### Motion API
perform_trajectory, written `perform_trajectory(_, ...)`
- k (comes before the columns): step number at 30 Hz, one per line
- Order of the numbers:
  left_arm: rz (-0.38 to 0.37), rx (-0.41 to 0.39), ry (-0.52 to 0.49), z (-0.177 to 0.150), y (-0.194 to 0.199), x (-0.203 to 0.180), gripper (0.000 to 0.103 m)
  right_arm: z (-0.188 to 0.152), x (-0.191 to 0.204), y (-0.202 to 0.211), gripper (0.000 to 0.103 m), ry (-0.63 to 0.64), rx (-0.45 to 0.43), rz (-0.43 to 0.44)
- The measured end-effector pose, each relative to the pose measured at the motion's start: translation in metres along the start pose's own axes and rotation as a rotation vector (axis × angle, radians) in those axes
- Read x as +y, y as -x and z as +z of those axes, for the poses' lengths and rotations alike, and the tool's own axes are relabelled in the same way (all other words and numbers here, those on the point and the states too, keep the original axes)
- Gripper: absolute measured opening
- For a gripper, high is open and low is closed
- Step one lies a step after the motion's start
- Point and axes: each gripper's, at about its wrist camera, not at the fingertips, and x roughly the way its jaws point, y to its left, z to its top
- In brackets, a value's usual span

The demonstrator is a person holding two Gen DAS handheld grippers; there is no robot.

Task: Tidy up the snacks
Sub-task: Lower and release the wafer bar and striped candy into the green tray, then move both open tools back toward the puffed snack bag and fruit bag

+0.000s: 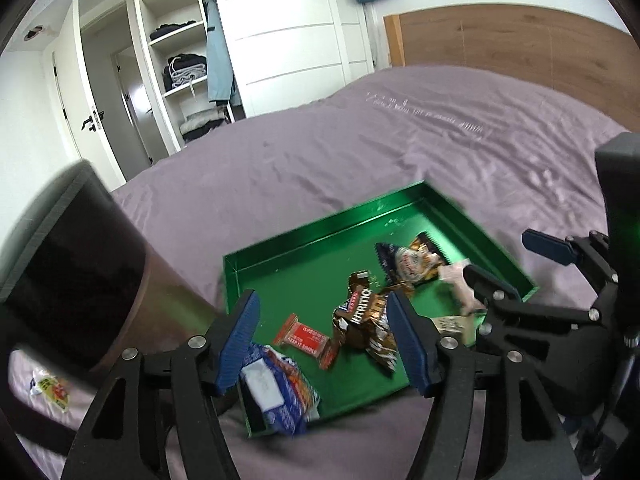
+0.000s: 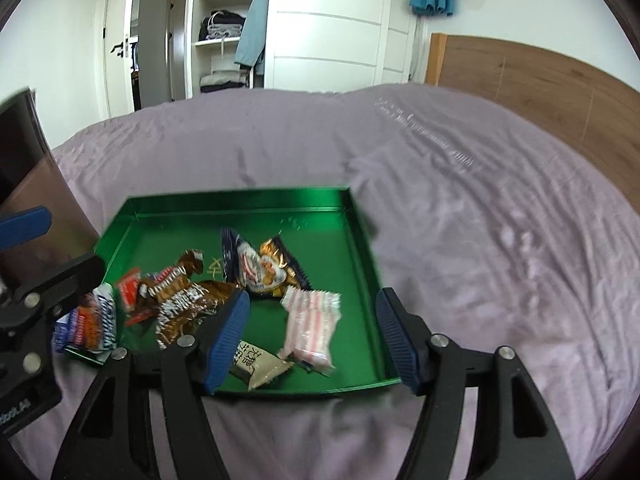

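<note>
Nearest my left claw (image 1: 324, 344), spread wide and empty, a blue packet (image 1: 280, 392) leans on the near rim of the green tray (image 1: 320, 236) on the bed (image 1: 360, 140). My right claw (image 2: 312, 340), also wide, hovers over a pink striped packet (image 2: 312, 320). These crinkly foil wrappers look light, slippery; I'd pinch a sealed edge.

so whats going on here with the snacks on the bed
A person holds two grippers over a green tray on a purple bedspread. Several wrapped snacks lie in the tray, among them a brown packet and a pink striped one. The left gripper and right gripper are both open, holding nothing.
</note>
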Motion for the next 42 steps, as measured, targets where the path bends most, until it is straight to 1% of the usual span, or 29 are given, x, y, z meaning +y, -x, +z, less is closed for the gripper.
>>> perform_trajectory(5, -0.004, -0.048, 0.013, 0.006, 0.05, 0.014, 0.06, 0.016, 0.001, 0.056, 0.103, -0.012, -0.057, -0.014)
perform_trajectory(9, 0.016, -0.089, 0.028, 0.008, 0.09, 0.035, 0.06, 0.024, 0.011, 0.097, 0.103, -0.003, -0.096, -0.014)
perform_trajectory(13, 0.037, -0.11, 0.038, -0.004, 0.129, 0.068, 0.068, 0.02, 0.026, 0.138, 0.103, 0.01, -0.116, -0.003)
perform_trajectory(15, 0.056, -0.108, 0.042, -0.014, 0.142, 0.082, 0.068, 0.014, 0.036, 0.159, 0.103, 0.006, -0.126, 0.008)
perform_trajectory(18, 0.081, -0.085, 0.053, -0.038, 0.161, 0.107, 0.068, 0.005, 0.051, 0.185, 0.103, 0.0, -0.138, 0.034)
perform_trajectory(21, 0.123, -0.066, 0.06, -0.063, 0.177, 0.134, 0.068, -0.004, 0.072, 0.208, 0.103, 0.009, -0.151, 0.068)
perform_trajectory(24, 0.18, -0.059, 0.088, -0.088, 0.195, 0.171, 0.068, -0.007, 0.099, 0.231, 0.103, 0.044, -0.176, 0.104)
perform_trajectory(30, 0.339, -0.04, 0.191, -0.141, 0.232, 0.269, 0.069, -0.008, 0.159, 0.27, 0.103, 0.116, -0.232, 0.195)
perform_trajectory(31, 0.36, -0.038, 0.207, -0.15, 0.237, 0.283, 0.07, -0.009, 0.172, 0.274, 0.103, 0.127, -0.234, 0.216)
perform_trajectory(32, 0.385, -0.036, 0.227, -0.158, 0.243, 0.298, 0.075, -0.009, 0.181, 0.276, 0.103, 0.135, -0.234, 0.23)
perform_trajectory(34, 0.438, -0.03, 0.264, -0.176, 0.254, 0.329, 0.079, -0.011, 0.202, 0.28, 0.103, 0.152, -0.227, 0.262)
perform_trajectory(38, 0.521, -0.012, 0.33, -0.209, 0.267, 0.375, 0.081, -0.019, 0.245, 0.275, 0.103, 0.187, -0.191, 0.325)
perform_trajectory(42, 0.555, 0.021, 0.406, -0.24, 0.27, 0.411, 0.084, -0.026, 0.284, 0.266, 0.103, 0.21, -0.145, 0.39)
